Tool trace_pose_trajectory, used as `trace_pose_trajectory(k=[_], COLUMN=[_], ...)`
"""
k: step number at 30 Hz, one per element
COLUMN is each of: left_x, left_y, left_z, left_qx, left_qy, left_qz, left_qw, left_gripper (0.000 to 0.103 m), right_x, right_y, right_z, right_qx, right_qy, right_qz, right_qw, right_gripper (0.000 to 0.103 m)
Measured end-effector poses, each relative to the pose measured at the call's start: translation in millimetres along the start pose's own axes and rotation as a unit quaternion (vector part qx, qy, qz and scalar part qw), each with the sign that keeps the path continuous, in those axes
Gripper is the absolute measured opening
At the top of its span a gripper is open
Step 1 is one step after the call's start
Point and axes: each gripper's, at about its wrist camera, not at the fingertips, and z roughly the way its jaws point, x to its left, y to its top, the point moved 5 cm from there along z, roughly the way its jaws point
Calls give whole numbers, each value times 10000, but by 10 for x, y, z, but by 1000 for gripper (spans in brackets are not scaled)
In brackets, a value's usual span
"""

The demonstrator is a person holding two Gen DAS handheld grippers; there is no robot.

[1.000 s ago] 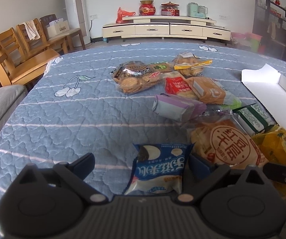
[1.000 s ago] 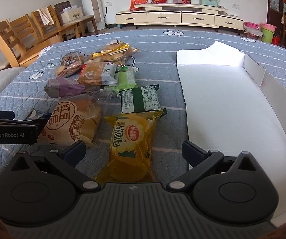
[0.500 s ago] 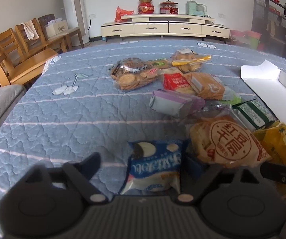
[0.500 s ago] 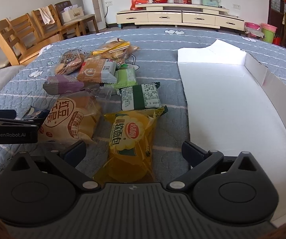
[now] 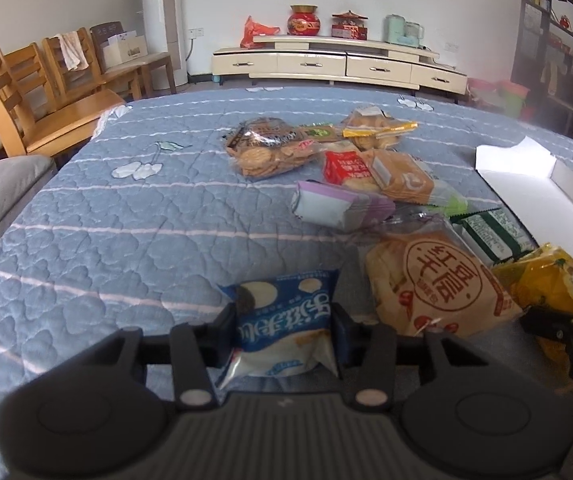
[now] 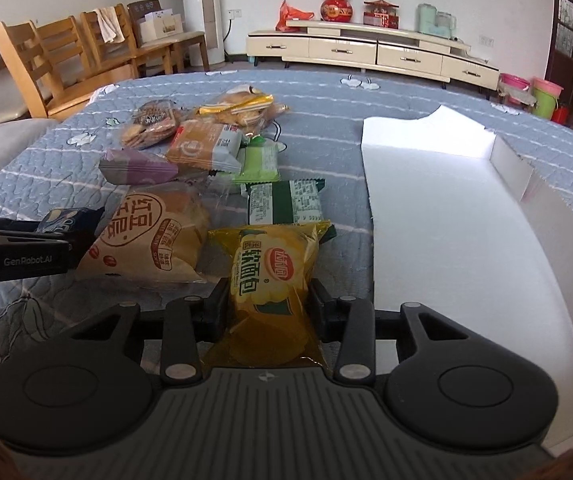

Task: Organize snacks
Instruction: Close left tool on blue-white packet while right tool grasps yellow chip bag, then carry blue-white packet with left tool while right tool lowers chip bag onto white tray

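Observation:
My left gripper [image 5: 283, 322] is shut on a blue snack packet [image 5: 284, 320], its fingers pressing both sides. My right gripper [image 6: 269, 300] is shut on a yellow bread packet [image 6: 272, 276]. Both packets lie low over the blue quilted table. A large round-label bread bag [image 5: 442, 280] lies between the two grippers; it also shows in the right wrist view [image 6: 150, 236]. Beyond lie a dark green packet [image 6: 284, 202], a purple packet [image 5: 338, 204], an orange packet [image 5: 398, 178], a cookie bag [image 5: 266, 150] and more snacks.
A white open cardboard box [image 6: 466, 220] lies flat to the right of the snacks, its low wall [image 6: 534, 188] along the far right. The left gripper's body [image 6: 14, 252] shows at the left of the right wrist view. Wooden chairs [image 5: 46, 92] stand beyond the table's left edge.
Both grippers have gone from open to shut: the left closed on the blue packet, the right on the yellow bread packet. Both moved slightly forward over their packets.

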Motion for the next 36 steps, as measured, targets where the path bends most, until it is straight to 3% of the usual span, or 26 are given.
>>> trace_pose_trajectory(k=[9, 18, 28, 36], left_x=[67, -92, -762, -1458], left_y=[47, 193, 523, 717], left_z=[-234, -520, -604, -423], left_qx=[-105, -236, -328, -360], left_qy=[40, -15, -606, -980], left_qz=[-214, -102, 248, 432], left_qw=[9997, 9997, 9973, 9936], left_gripper=[46, 46, 46, 46], right_x=[-92, -336, -808, -1181], right_y=[115, 230, 336, 458], right_z=[-317, -608, -817, -704], right_qx=[-300, -492, -721, -726], right_qy=[25, -67, -297, -376], right_qz=[105, 391, 674, 774], right_qw=[9995, 9980, 9947, 9936], right_gripper=[48, 48, 48, 48])
